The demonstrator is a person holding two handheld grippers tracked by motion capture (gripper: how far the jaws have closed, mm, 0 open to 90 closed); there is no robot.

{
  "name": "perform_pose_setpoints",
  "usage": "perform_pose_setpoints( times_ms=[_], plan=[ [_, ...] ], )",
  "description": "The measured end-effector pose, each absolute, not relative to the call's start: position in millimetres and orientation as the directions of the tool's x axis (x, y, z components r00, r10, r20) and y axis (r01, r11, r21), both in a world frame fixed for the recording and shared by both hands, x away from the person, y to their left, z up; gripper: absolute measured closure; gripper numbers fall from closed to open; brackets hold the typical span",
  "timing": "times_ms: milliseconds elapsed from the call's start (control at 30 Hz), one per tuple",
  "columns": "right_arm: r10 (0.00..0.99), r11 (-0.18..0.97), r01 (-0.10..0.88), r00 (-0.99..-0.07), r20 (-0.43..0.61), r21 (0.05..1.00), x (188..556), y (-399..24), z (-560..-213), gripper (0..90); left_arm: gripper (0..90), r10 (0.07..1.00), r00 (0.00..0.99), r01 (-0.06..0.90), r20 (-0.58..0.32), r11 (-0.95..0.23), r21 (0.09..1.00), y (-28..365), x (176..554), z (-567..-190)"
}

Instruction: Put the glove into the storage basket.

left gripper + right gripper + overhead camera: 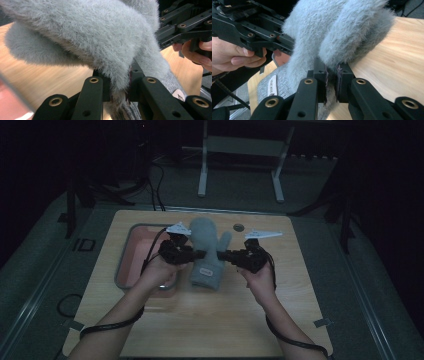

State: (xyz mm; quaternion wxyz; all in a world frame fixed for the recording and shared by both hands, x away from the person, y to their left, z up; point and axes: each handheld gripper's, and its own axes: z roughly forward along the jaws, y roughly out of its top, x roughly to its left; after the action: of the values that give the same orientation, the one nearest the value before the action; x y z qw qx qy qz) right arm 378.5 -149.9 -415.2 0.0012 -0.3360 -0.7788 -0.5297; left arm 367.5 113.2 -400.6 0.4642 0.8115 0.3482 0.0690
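Note:
A fuzzy grey mitten (205,240) sits mid-table, its thumb to the right and its ribbed cuff with a small label (206,270) toward me. My left gripper (201,254) is shut on the mitten's left edge, and in the left gripper view the jaws pinch the fuzzy fabric (117,75) at the left gripper (120,87). My right gripper (221,254) is shut on the right edge below the thumb, and the right gripper (331,80) clamps the grey mitten (337,32). Most of the mitten looks raised slightly off the wood between the two grippers.
A pink tray with a grey rim (123,265) lies left of the mitten, under my left hand. A small round disc (238,227) sits near the wooden table's (210,320) far edge. White frame legs (202,170) and cables stand on the floor beyond.

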Motion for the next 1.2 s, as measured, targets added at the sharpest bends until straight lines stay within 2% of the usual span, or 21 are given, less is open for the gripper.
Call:
perform_pose_setpoints(
  times_ms=[600,767,1000,1200],
  plan=[
    [0.443,0.27,0.505,-0.821,0.36,0.82,412,-31,-398,81.6,79.6,0.728,0.653,0.554,-0.21,-0.27,0.787,224,374,-385],
    [0.446,0.294,0.523,-0.816,0.368,0.8,420,-4,-412,81.6,79.6,0.754,0.607,0.6,-0.251,-0.228,0.767,246,378,-406],
    [0.483,0.337,0.574,-0.786,0.387,0.746,428,13,-453,81.6,79.6,0.777,0.553,0.678,-0.301,-0.209,0.705,253,387,-450],
    [0.543,0.409,0.584,-0.773,0.327,0.701,434,26,-477,81.6,79.4,0.802,0.511,0.734,-0.309,-0.22,0.643,250,400,-476]
  ],
)
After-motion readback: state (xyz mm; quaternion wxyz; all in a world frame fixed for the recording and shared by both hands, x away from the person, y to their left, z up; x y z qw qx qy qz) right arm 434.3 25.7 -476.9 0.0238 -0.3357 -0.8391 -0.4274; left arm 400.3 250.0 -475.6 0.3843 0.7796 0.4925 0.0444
